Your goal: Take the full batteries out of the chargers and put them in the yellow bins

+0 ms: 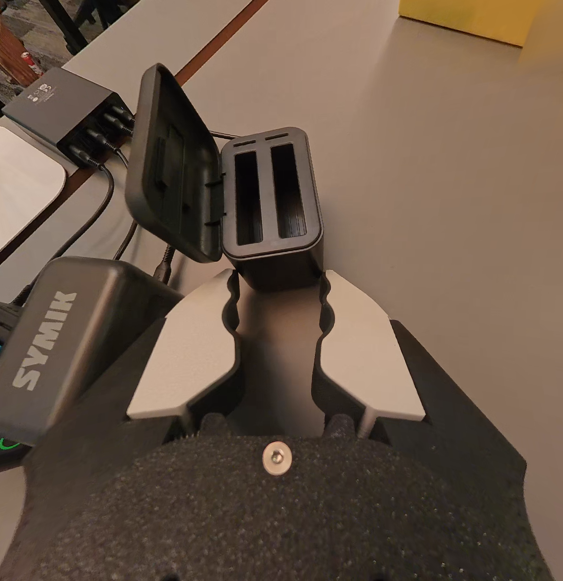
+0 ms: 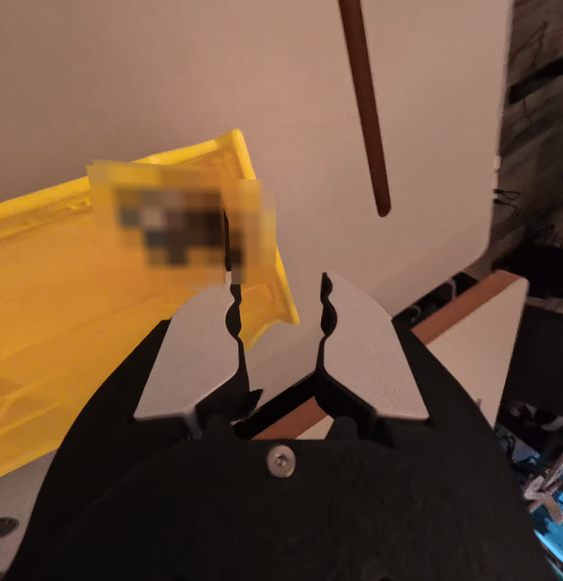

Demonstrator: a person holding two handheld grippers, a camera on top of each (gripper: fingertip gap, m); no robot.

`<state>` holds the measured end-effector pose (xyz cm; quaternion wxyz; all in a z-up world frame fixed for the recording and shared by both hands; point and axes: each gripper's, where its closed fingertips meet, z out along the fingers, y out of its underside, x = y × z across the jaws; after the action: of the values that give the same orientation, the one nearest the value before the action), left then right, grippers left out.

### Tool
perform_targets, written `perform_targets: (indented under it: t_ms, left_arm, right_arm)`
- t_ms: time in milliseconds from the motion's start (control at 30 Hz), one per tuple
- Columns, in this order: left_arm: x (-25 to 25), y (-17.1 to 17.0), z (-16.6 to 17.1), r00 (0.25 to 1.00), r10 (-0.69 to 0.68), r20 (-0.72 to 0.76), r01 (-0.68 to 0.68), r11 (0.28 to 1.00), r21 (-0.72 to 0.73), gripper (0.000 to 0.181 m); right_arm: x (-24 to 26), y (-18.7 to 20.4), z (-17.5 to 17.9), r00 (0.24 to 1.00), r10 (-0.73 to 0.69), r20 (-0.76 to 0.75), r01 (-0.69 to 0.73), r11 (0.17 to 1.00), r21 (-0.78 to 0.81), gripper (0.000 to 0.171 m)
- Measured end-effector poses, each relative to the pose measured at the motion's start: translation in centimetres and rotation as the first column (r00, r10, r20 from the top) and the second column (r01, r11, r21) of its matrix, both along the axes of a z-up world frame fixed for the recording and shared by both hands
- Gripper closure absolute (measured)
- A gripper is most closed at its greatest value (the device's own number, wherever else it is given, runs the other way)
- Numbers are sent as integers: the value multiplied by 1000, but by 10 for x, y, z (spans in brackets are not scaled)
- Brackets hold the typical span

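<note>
A black charger case (image 1: 273, 201) stands on the grey table with its lid (image 1: 170, 163) swung open to the left. Both of its slots are empty. My left gripper (image 1: 278, 276) has its fingertips against the two sides of the charger's near end, gripping it. My right gripper (image 2: 278, 283) is open and empty, hovering over the near right corner of a yellow bin (image 2: 69, 298). Dark things lie inside the bin, too blurred to identify. A corner of a yellow bin (image 1: 481, 22) also shows at the far right in the left wrist view.
A second black charger (image 1: 53, 339) with white lettering stands close to my left finger. A black power hub (image 1: 63, 103) with several plugged cables (image 1: 107, 188) sits at the back left beside a white pad (image 1: 19, 182). The table edge (image 2: 446, 317) runs at the right. The gap from one gripper's tips to the other's is roughly 35 cm. The black power hub (image 1: 63, 103) lies around 25 cm away from my left fingertips.
</note>
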<state>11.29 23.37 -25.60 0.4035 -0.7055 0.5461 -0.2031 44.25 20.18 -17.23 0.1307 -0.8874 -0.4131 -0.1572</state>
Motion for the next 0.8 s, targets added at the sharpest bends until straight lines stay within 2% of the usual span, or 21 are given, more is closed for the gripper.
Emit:
perform_targets:
  t_ms: [100, 167, 300, 433, 800]
  left_arm:
    - [0, 0, 0, 1000, -1, 0, 1, 1000, -2, 132]
    - [0, 0, 0, 1000, -1, 0, 1, 1000, -4, 132]
    - [0, 0, 0, 1000, -1, 0, 1, 1000, -3, 132]
    - [0, 0, 0, 1000, -1, 0, 1, 1000, -3, 132]
    - [0, 0, 0, 1000, -1, 0, 1, 1000, -3, 132]
  right_arm:
    - [-3, 7, -24, 999, 2, -36, -6, 993, -118, 154]
    - [-3, 10, -26, 993, -70, -97, 54, 986, -157, 157]
    - [30, 13, -25, 970, -226, -87, 208, 961, -184, 159]
    - [67, 17, -25, 917, -391, -86, 372, 912, -175, 159]
    - [82, 69, -25, 856, -509, -91, 496, 858, -133, 156]
